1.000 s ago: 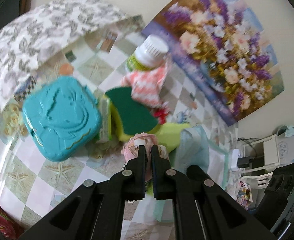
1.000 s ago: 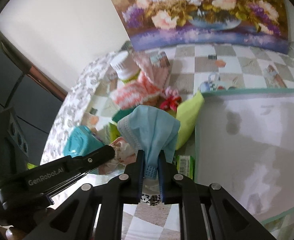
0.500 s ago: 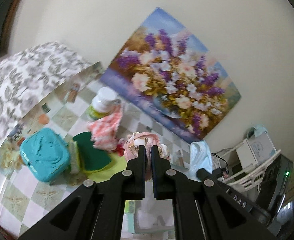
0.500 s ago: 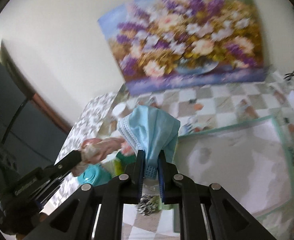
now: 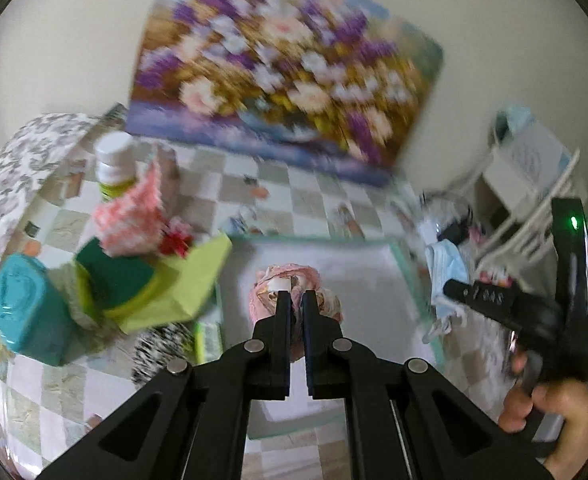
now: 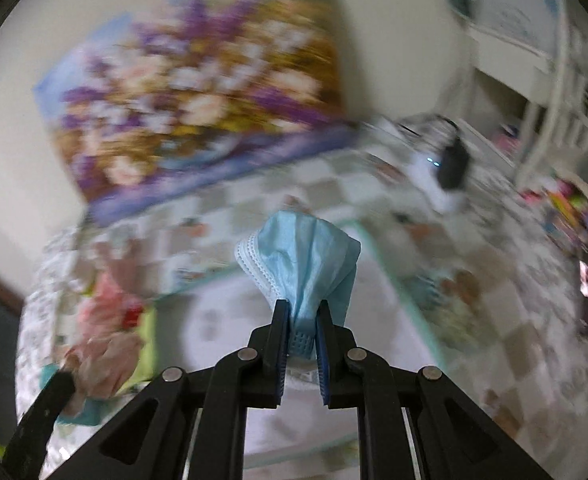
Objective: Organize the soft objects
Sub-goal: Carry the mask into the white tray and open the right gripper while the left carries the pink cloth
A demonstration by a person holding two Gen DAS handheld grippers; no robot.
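Observation:
My left gripper (image 5: 296, 298) is shut on a bunched pink cloth (image 5: 294, 284), held above a white tray with a green rim (image 5: 403, 256). My right gripper (image 6: 301, 308) is shut on a light blue face mask (image 6: 301, 256), which stands up from its fingers over the same tray (image 6: 389, 276). In the left wrist view the right gripper (image 5: 453, 290) shows at the right with the mask (image 5: 447, 276) hanging from it and a hand (image 5: 553, 412) on its handle. The right wrist view shows the pink cloth (image 6: 104, 354) at lower left.
Left of the tray lies a pile: a teal box (image 5: 18, 312), a green sponge (image 5: 110, 276), a lime cloth (image 5: 190, 280), an orange-white cloth (image 5: 134, 216), a white-capped bottle (image 5: 114, 164), a zebra-print item (image 5: 162, 344). A flower painting (image 5: 286, 68) leans on the wall. A white rack (image 5: 533, 184) stands right.
Both grippers have swung right from the pile to over the tray, each keeping its hold. The views rolled and are now blurred with motion.

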